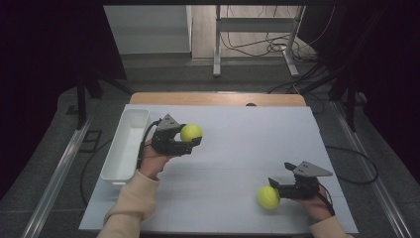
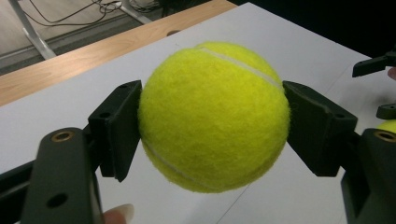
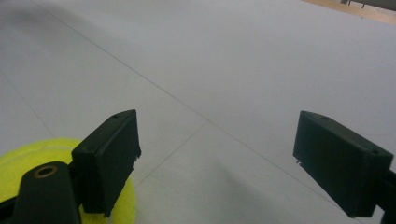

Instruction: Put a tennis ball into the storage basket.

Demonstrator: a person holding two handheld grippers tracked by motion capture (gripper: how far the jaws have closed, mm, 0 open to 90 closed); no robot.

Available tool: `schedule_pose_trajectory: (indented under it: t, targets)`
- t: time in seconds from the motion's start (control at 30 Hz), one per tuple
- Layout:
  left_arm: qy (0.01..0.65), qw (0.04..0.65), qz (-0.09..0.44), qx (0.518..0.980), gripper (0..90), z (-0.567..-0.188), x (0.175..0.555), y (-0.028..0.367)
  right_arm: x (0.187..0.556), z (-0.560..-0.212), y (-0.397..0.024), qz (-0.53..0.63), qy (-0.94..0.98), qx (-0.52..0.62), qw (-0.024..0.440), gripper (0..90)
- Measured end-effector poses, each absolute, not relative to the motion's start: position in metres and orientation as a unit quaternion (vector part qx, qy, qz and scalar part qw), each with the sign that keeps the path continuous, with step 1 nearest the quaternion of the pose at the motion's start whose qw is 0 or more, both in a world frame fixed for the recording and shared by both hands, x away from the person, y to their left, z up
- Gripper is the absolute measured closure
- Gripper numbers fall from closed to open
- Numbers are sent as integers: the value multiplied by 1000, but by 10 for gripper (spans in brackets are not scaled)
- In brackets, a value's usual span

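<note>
Item, left to right: white bin [image 1: 115, 157] at nine o'clock awaiting, my left gripper [image 1: 192, 140] clamping one tennis ball [image 1: 190, 132] aloft, needing carrying binward; my right gripper [image 1: 275, 188] gaping empty, second tennis ball [image 1: 268, 197] touching it at five o'clock.
</note>
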State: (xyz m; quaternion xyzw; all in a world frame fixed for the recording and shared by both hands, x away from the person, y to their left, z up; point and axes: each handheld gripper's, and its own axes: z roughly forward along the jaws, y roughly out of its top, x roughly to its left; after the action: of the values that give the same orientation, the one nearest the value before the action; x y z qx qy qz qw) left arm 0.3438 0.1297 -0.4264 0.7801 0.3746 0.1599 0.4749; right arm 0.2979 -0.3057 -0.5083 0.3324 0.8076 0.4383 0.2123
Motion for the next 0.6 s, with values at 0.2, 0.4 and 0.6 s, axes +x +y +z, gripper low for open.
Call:
schedule_pose_trajectory:
  t: [0.2,0.4,0.6]
  targets:
    - [380,480,163,773,255,-424,344,137,298,-509,-306,440,807,333,210,150]
    - [387,484,166,767,255,-421,344,143,298,-509,-306,440,807,333,211,150]
    - [392,487,169,762,256,-420,344,150,298,-508,-306,438,808,333,212,150]
